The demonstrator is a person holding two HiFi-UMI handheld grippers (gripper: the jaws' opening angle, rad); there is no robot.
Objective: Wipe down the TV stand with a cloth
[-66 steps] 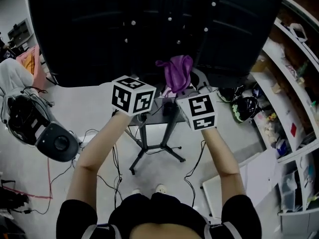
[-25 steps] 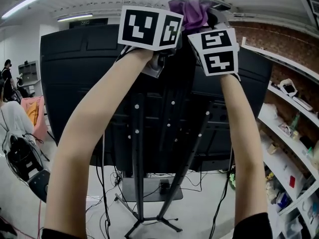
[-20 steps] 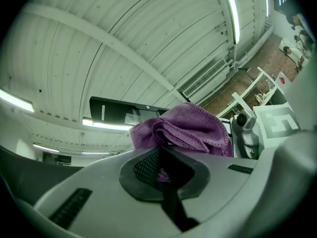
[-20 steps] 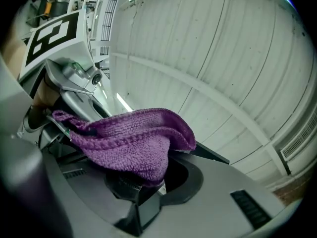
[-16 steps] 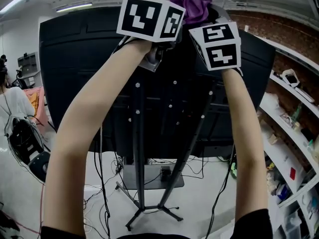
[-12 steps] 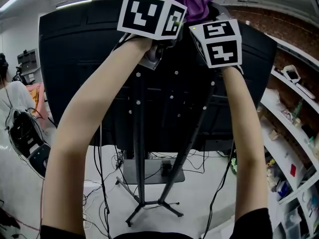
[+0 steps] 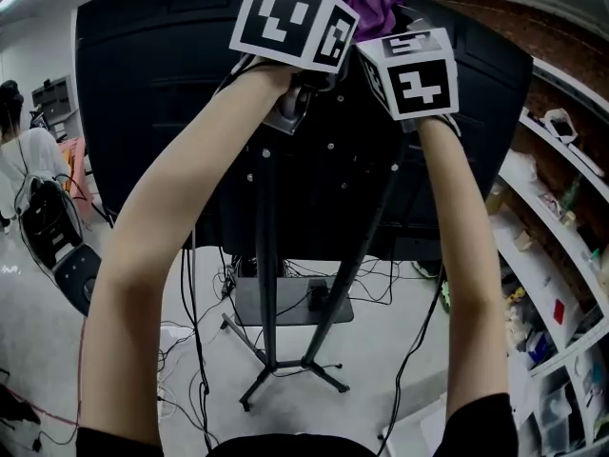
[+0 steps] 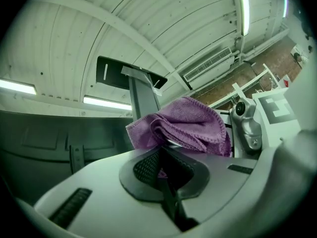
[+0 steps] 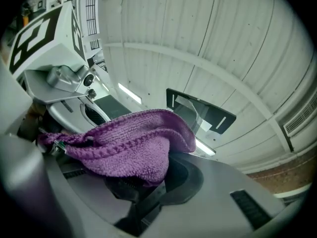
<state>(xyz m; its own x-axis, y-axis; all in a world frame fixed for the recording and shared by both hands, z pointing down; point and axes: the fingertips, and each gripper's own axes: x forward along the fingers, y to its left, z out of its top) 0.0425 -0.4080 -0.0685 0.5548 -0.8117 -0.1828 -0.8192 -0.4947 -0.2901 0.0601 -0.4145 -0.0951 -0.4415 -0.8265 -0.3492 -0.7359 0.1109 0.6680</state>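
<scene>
Both gripper views are showing left gripper (image 8: 166, 147) and right gripper (image 9: 148, 180) clamping the purple cloth (image 8: 190, 128), ceiling behind. Only head view is showing the TV stand (image 7: 266, 284) below.

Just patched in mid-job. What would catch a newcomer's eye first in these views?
First, the purple cloth, bunched at the top of the head view. The left gripper and the right gripper both clamp it, held high on outstretched arms. Behind them, the black back of the TV on its TV stand fills most of the frame.
</scene>
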